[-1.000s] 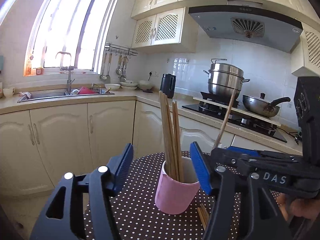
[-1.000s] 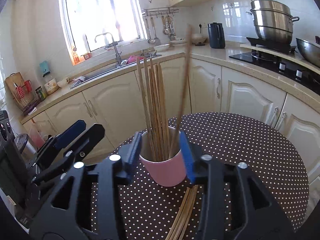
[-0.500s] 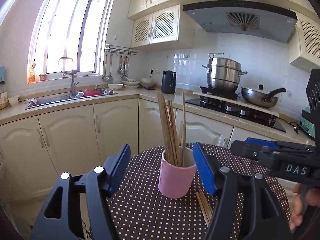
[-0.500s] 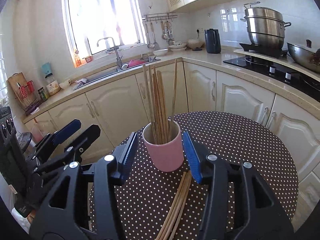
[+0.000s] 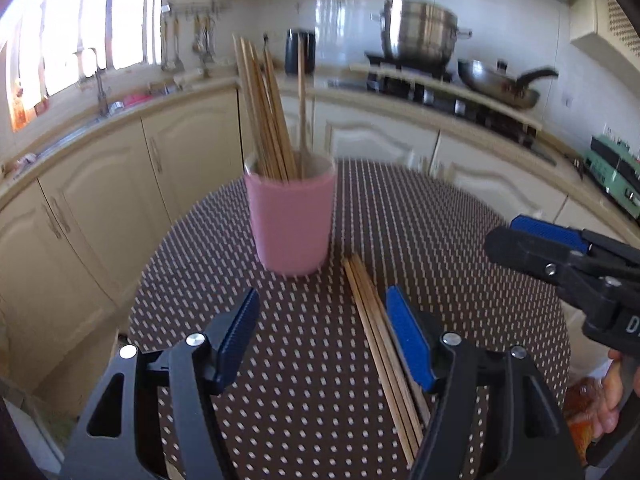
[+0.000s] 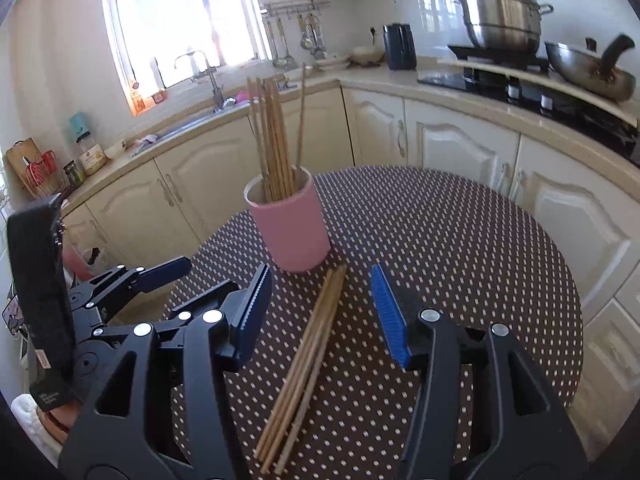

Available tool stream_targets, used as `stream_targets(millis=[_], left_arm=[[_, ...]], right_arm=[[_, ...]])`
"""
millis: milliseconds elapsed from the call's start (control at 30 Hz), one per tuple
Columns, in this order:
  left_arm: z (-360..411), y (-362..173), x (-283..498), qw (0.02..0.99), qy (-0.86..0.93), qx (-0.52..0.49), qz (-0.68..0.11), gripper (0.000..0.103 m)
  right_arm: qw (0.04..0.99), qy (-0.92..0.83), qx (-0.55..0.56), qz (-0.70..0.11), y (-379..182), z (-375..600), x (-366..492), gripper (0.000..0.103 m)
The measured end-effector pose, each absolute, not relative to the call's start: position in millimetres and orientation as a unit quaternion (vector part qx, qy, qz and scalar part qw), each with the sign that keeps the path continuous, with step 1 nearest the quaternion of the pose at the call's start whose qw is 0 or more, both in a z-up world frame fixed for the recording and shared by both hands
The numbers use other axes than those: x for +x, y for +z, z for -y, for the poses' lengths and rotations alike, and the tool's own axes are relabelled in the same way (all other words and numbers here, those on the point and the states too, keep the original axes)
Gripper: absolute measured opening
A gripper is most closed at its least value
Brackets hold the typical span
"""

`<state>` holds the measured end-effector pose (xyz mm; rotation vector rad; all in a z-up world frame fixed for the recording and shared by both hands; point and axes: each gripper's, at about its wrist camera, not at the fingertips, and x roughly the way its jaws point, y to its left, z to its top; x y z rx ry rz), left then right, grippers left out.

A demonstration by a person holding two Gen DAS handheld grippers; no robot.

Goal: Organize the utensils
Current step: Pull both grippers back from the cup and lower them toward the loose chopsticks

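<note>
- Left wrist view: your left tongs [image 5: 322,334] hang over the polka-dot desk [image 5: 460,240] with the jaws wide apart and nothing between them. The pink cup [image 5: 290,216] stands upright just ahead, with a bunch of chopsticks [image 5: 266,108] leaning to its left side and one lone stick standing straighter on the right. The loose chopsticks [image 5: 380,344] lie flat in a tight bundle, tips nearly at the cup's base, running back right along the inside of your right-hand blue pad. I'd guess they're kept bundled so you can pick off one at a time.
- Right wrist view: your right tongs [image 6: 320,312] are spread open too, empty, and pretty much straddle the loose bundle [image 6: 308,364]. That looks like the lineup for the next grab. The cup [image 6: 292,226] sits past the bundle's far end, so the carry should be short. Watch you don't pinch several sticks at once.
</note>
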<state>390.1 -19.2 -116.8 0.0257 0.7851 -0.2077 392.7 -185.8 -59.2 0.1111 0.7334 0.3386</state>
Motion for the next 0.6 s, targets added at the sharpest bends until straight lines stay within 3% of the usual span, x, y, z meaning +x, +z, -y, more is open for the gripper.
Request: stream_targets(millis=[333, 600], left_arm=[[40.9, -180.9, 402.2, 0.850, -0.098, 0.032, -0.516, 0.066], [47.3, -192.6, 404.6, 0.844, -0.083, 0.035, -0.529, 0.066]], right_arm=[[0.893, 0.158, 0.066, -0.416, -112.1, 203.9, 387.2, 0.053], [0.885, 0.155, 0.077, -0.432, -131.2, 209.7, 387.7, 0.054]])
